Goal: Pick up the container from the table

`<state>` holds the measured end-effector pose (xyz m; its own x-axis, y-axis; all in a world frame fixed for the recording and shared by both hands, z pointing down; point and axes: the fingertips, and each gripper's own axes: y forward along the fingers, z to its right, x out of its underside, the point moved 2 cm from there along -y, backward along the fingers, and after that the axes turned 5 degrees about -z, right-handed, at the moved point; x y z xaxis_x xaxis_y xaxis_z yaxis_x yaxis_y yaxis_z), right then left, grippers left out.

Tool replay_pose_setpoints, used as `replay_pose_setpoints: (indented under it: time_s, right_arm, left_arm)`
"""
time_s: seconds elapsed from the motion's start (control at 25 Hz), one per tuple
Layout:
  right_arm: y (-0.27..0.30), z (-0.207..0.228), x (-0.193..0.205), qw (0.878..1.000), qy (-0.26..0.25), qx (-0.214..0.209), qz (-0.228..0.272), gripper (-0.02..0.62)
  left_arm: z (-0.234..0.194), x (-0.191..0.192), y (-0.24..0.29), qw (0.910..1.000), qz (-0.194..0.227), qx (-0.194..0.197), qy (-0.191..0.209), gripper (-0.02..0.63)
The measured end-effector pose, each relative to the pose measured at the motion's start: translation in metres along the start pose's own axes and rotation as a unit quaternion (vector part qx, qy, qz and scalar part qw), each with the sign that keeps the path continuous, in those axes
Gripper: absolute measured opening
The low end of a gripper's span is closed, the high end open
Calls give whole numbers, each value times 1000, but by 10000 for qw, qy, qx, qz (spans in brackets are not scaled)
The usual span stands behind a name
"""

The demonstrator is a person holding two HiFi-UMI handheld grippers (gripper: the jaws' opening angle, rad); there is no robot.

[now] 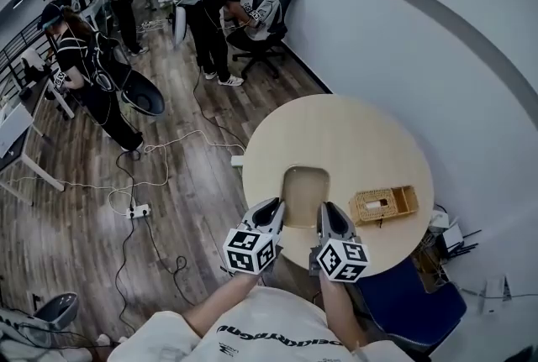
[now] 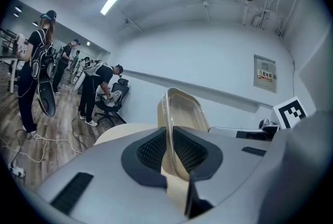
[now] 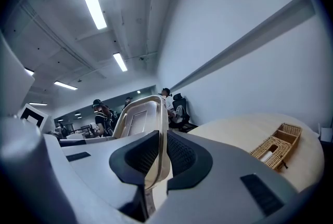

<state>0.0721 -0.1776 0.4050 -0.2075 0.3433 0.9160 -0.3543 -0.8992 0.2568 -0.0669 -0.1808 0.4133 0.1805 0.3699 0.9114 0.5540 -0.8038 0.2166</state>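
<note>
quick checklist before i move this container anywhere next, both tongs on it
1. Left tongs shut on the container rim: ok.
2. Right tongs shut on the opposite rim: ok.
3. Container empty, nothing to spill: ok.
4. Wicker basket apart from the container, off to its right: ok.
5. Container's underside clear of the table: cannot tell, no view shows the gap.

a round pale table (image 1: 345, 133) fills the centre right of the frame; one wicker basket (image 1: 383, 204) lies near its lower right edge.
</note>
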Motion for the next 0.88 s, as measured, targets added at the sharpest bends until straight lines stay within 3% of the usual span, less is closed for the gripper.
replay_pose_setpoints:
  time_s: [0.44, 0.88]
  right_arm:
    - [3, 0, -6, 9997, -146, -17, 175, 77]
    - [3, 3, -3, 9997, -161, -22, 156, 77]
  left_arm:
    - [2, -8, 1, 9993, 228, -74, 292, 51]
    - [3, -4, 2, 9992, 232, -91, 322, 52]
